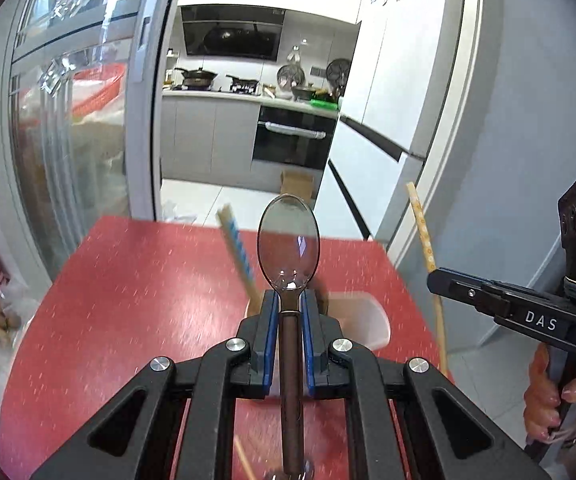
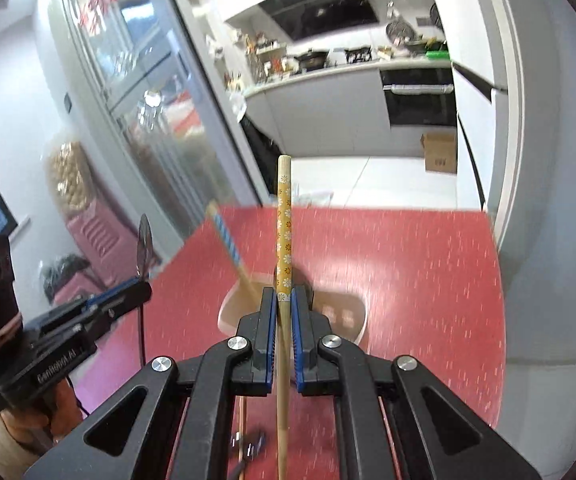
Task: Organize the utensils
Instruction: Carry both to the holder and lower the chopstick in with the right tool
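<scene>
The left gripper (image 1: 289,304) is clamping a spoon (image 1: 289,236) by its neck, bowl sticking out ahead of the fingertips. The right gripper (image 2: 284,300) is pinching a flower-patterned chopstick (image 2: 284,216), which is pointing forward past its tips. Both are hovering over the red table (image 1: 136,292). Just beyond each gripper, a pale holder (image 2: 343,312) is standing with a blue-striped chopstick (image 2: 226,240) leaning in it.

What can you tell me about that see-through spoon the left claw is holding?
The spoon looks like clear, smoky plastic: an oval bowl on a dark brownish handle. The left claw is shut on the handle just below the bowl, its blue pads pressing both sides. The spoon points forward, bowl outward, lifted above the red table.
</scene>
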A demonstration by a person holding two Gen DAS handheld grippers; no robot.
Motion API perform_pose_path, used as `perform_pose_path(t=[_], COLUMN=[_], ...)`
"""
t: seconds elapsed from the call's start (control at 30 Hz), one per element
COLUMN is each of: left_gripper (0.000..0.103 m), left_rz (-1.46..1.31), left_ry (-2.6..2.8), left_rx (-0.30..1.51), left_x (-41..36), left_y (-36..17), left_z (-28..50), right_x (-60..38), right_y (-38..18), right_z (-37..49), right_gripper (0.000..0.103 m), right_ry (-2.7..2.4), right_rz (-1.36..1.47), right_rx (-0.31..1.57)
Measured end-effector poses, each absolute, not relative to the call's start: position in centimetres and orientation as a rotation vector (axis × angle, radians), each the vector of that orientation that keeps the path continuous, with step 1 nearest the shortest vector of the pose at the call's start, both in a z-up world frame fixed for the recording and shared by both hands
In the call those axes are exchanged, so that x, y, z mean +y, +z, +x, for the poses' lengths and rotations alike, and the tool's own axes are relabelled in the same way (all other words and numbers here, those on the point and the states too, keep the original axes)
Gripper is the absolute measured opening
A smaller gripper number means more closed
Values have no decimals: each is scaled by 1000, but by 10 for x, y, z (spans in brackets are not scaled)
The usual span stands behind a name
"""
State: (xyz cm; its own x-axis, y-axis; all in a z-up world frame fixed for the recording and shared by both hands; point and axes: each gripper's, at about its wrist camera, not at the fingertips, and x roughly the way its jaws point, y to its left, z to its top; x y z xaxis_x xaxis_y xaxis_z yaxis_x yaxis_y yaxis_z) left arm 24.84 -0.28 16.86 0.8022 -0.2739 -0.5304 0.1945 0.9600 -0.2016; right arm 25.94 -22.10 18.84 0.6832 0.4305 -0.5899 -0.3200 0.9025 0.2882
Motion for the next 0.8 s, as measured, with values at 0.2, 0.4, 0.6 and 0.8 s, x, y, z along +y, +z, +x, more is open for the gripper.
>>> perform_pose_path(t=[0.2, 0.4, 0.6, 0.8], left_gripper=[39, 39, 39, 39], left_rz=[-120, -154, -151, -152], left_ry=[-236, -214, -194, -178], left_rx=[525, 515, 470, 452], left_x=[-18, -24, -30, -35], left_y=[173, 167, 153, 132], left_z=[290, 323, 339, 348], right_x=[-215, -200, -188, -178], right_y=[203, 203, 190, 155], right_z=[296, 325, 342, 349], right_gripper=[8, 8, 8, 8], right_ry=[368, 339, 333, 327], right_rz=[178, 144, 98, 28], right_rx=[599, 519, 442, 414])
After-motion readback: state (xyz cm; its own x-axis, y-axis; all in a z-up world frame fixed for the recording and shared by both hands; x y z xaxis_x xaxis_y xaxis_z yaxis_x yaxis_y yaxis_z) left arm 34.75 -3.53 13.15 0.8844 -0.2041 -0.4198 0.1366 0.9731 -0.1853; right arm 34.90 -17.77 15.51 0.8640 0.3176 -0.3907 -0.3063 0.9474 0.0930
